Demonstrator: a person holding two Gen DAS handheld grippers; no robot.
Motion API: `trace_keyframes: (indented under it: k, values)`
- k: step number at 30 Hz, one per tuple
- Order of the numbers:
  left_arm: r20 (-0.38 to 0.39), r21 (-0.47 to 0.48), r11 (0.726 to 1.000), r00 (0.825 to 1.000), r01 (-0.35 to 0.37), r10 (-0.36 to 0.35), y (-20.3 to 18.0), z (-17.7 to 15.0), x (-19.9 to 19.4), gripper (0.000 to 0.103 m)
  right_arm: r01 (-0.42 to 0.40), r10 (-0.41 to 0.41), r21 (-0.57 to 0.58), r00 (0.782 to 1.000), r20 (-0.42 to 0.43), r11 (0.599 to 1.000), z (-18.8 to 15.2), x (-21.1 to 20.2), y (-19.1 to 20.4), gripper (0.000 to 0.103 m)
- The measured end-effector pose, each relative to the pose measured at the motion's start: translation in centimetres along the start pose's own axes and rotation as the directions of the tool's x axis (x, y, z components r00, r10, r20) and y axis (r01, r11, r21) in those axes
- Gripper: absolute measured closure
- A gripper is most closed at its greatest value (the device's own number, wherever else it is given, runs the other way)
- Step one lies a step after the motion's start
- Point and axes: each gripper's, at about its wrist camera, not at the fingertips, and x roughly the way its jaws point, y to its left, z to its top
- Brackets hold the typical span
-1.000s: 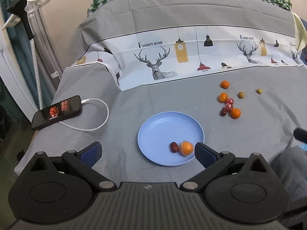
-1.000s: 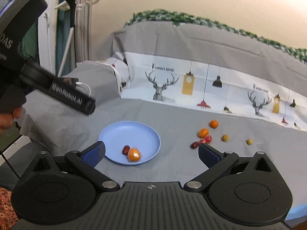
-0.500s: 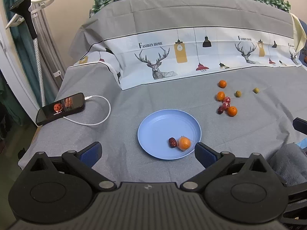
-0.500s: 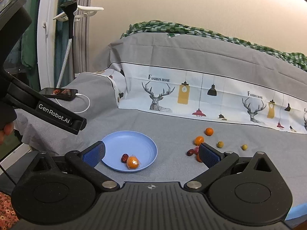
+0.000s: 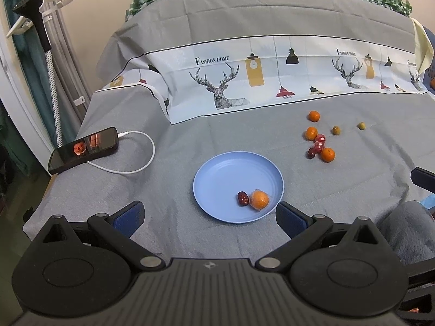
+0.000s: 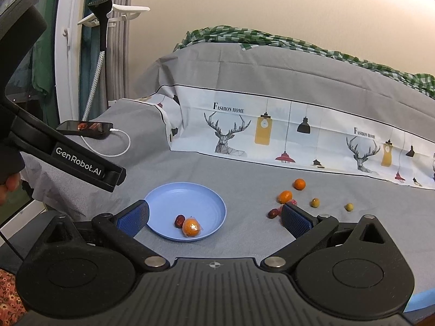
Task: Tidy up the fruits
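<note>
1. Left wrist view: the left gripper (image 5: pixel 209 213) has its jaws spread wide with nothing between them, held above the near edge of the grey cloth (image 5: pixel 174 163).
2. The blue plate (image 5: pixel 217 174) lies just ahead of the jaws. It holds a wrapped orange (image 5: pixel 259 199) touching a dark red date (image 5: pixel 242 198), both near the plate's right front rim.
3. Right of the plate and well apart from it, the loose fruits (image 5: pixel 318 144) lie in a cluster, with two small green ones (image 5: pixel 336 130) farther right.
4. A phone (image 5: pixel 84 149) on a white cable (image 5: pixel 136 163) lies at the left.
5. Right wrist view: the right gripper (image 6: pixel 214 218) is likewise released and empty.
6. The plate (image 6: pixel 190 195) sits between its fingertips, slightly left. The left gripper's black body crosses the left edge.
</note>
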Motion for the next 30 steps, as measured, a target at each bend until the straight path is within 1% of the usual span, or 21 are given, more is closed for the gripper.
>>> trace_keyframes:
  k: [16,30]
  values:
    - [-0.048,-0.002,1.000,0.999,-0.008,0.008,-0.3,0.1,1.6,0.000,-0.025,0.025,0.015,0.999,-0.023,1.000,-0.4,1.1,-0.5,0.001]
    - [-0.094,0.008,1.000,0.996,-0.014,0.015,-1.5,1.2,3.8,0.000,-0.046,0.050,0.073,0.997,-0.052,0.996,-1.1,3.2,-1.7,0.001]
